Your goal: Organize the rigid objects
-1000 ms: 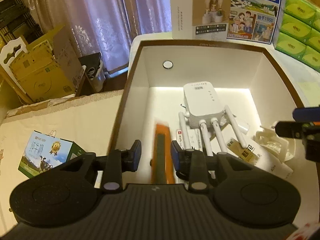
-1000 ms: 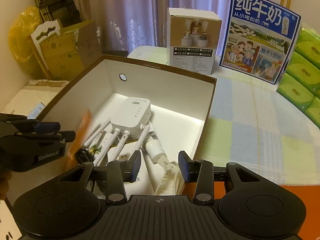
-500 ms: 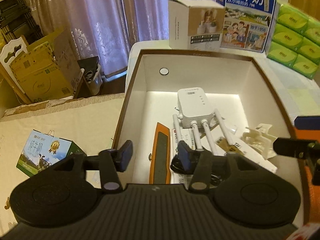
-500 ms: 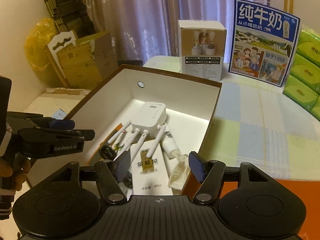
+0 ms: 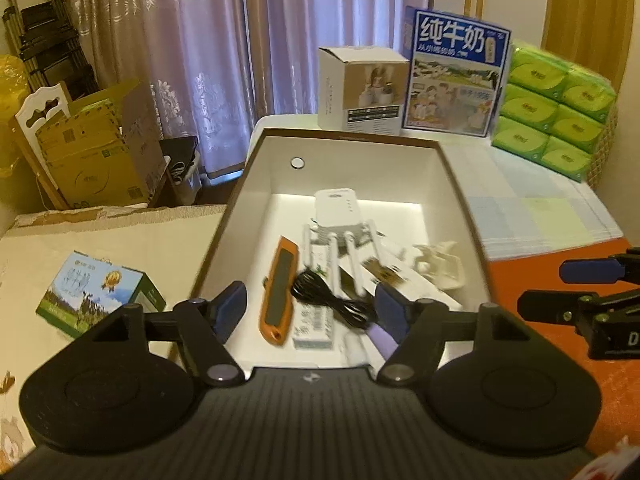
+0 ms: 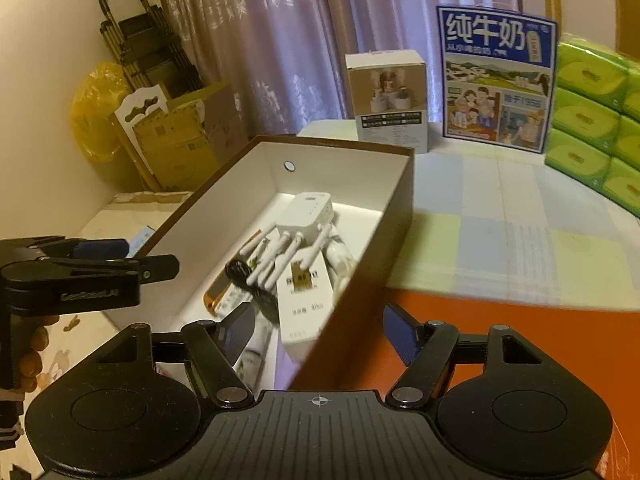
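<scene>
We have just spread both the left gripper [image 5: 308, 310] and right gripper [image 6: 320, 330]; nothing sits between their jaws. The orange-cased utility knife [image 5: 278, 288] now lies inside the brown-rimmed white cardboard box [image 5: 352, 138], so that item looks stowed.

Checked tablecloth [image 6: 500, 216] (pastel) under open box [image 6: 400, 184]

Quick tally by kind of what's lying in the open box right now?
Router: 1
Orange utility knife: 1
Black cable: 1
Small cartons: at least 2, overlapping and blurred
White plastic piece: 1
Total: at least 6 in the box
</scene>
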